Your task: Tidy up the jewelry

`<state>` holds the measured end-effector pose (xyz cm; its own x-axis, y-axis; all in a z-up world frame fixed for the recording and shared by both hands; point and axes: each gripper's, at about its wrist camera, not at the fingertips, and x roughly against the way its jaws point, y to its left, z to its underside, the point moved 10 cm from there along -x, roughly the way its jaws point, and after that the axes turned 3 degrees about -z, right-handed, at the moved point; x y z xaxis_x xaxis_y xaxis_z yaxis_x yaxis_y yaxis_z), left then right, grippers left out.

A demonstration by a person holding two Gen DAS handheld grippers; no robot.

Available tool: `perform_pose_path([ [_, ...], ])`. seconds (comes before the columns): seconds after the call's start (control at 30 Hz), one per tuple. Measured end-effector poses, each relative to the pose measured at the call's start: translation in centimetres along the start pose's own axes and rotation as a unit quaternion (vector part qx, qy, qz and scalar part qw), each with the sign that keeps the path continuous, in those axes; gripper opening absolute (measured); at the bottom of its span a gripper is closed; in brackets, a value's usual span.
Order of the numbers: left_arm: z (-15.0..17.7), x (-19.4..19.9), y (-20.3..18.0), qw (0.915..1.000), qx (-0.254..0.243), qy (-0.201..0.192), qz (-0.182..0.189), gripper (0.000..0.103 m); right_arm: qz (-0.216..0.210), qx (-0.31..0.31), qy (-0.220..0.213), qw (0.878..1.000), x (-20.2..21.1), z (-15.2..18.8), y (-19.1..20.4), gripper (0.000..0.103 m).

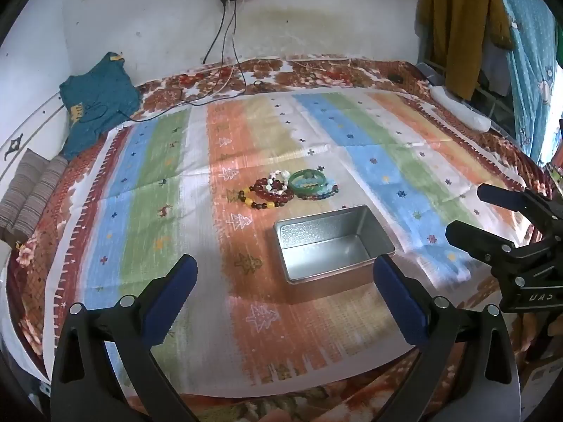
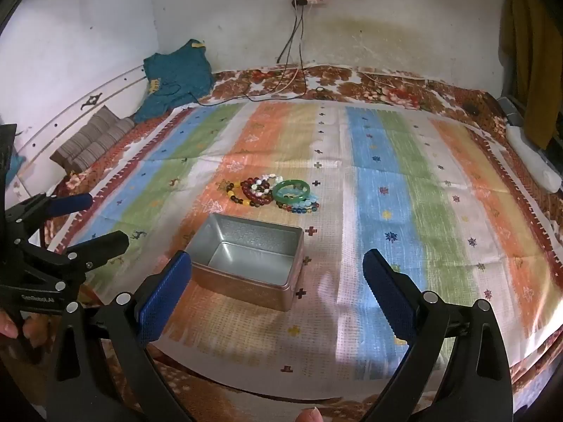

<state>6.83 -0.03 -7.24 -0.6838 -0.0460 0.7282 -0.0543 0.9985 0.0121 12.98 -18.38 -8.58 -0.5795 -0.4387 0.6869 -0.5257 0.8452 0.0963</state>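
An empty silver metal tin (image 1: 346,258) (image 2: 225,277) sits on the striped cloth, lid off. Just beyond it lies a small heap of jewelry: a green bangle (image 1: 307,182) (image 2: 292,191), dark red bead bracelets (image 1: 272,193) (image 2: 258,193), a white bead bracelet (image 1: 278,178), a yellow-and-brown one (image 1: 255,204) (image 2: 234,197) and a blue bead one (image 2: 302,207). My left gripper (image 1: 285,263) (image 2: 102,219) hangs open in front of the tin, nothing between its blue pads. My right gripper (image 2: 276,260) (image 1: 464,211) is open too, to the right of the tin.
The striped cloth (image 1: 147,190) covers a floral bedspread (image 2: 387,88). A teal garment (image 1: 96,102) and grey striped cushions (image 2: 91,140) lie at the back left. Cables (image 1: 225,81) run from a wall socket onto the bed. Clothes hang at the right.
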Motion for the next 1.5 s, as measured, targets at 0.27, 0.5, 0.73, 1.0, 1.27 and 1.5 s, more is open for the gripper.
perform_pose_path([
  [0.27,-0.5,0.0,0.1,0.9999,0.011,0.003,0.0,0.097,-0.001,-0.003,0.005,1.0,-0.1,0.0,-0.2,0.099],
  [0.5,-0.1,-0.2,0.1,0.9999,0.004,0.007,0.006,0.097,-0.008,-0.009,0.004,1.0,0.2,0.2,-0.9,0.099],
  [0.73,-0.1,-0.4,0.2,0.9999,0.008,0.004,0.007,0.097,-0.002,-0.006,0.007,1.0,-0.1,0.3,-0.4,0.099],
  [1.0,-0.1,-0.1,0.7,0.9999,0.01,0.006,-0.005,0.097,0.009,0.009,0.011,1.0,-0.3,0.6,0.2,0.099],
  [1.27,-0.1,-0.2,0.7,0.9999,0.005,0.009,-0.005,0.097,0.014,0.017,0.016,1.0,-0.5,0.6,0.5,0.099],
  [1.5,-0.2,-0.1,0.7,0.9999,0.0,0.008,-0.016,0.097,0.014,0.012,0.019,1.0,-0.6,0.4,0.3,0.099],
])
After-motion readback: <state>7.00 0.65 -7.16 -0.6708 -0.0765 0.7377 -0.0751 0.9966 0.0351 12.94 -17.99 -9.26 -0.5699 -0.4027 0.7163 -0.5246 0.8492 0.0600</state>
